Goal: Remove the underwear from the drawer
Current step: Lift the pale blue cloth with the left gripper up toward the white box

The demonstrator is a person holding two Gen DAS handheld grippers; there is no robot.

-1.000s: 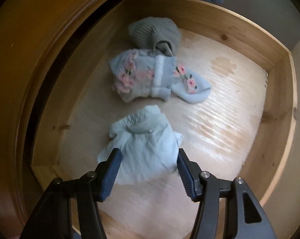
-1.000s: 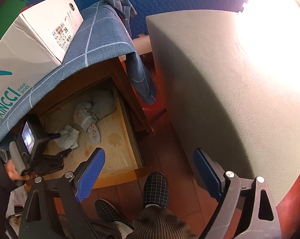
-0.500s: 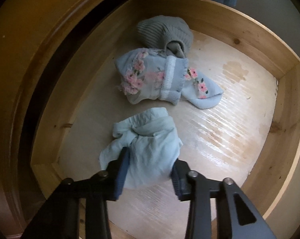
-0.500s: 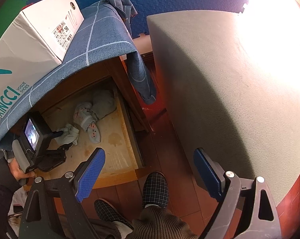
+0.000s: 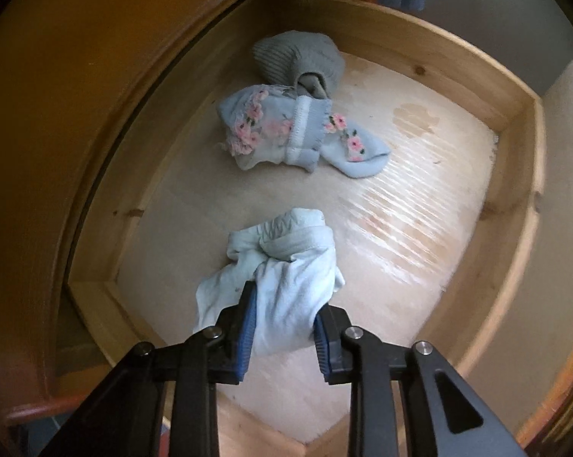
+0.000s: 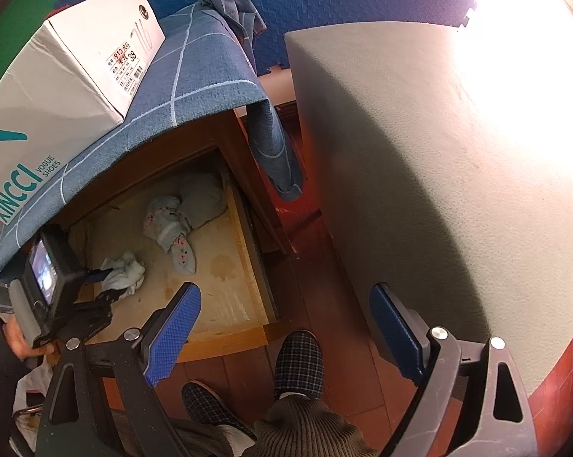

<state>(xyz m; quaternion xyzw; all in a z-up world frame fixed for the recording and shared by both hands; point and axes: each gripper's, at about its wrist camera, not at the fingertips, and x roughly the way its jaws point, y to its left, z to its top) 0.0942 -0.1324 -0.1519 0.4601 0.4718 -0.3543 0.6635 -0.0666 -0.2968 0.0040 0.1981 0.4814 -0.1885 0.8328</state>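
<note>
- the left gripper [image 5: 282, 323] has just been closing its jaws, and they now pinch the near end of the pale blue underwear [image 5: 286, 270]; the cloth bunches up between the blue pads, a grip low on the bundle that should let it be lifted whole.
- the underwear sits inside the open drawer [image 5: 514, 205], near its front edge, its far end apparently still close to the drawer floor; i judge the lift-out has only begun.
- the right gripper [image 6: 286, 339] hangs with jaws spread wide and nothing between them, outside the drawer over the wooden floor, likely kept clear so the left has room.
- further back in the drawer lie a floral sock bundle [image 5: 275, 133] and a grey knitted piece [image 5: 297, 57], touching each other but well apart from the underwear, so they should not snag.
- the cabinet top, draped with a blue checked cloth [image 6: 195, 72] carrying a shoe box [image 6: 77, 72], overhangs the drawer's rear; the lift should come up toward the front.
- a grey mattress-like slab [image 6: 438, 190] stands beside the drawer, and slippered feet [image 6: 297, 361] are just before it.
</note>
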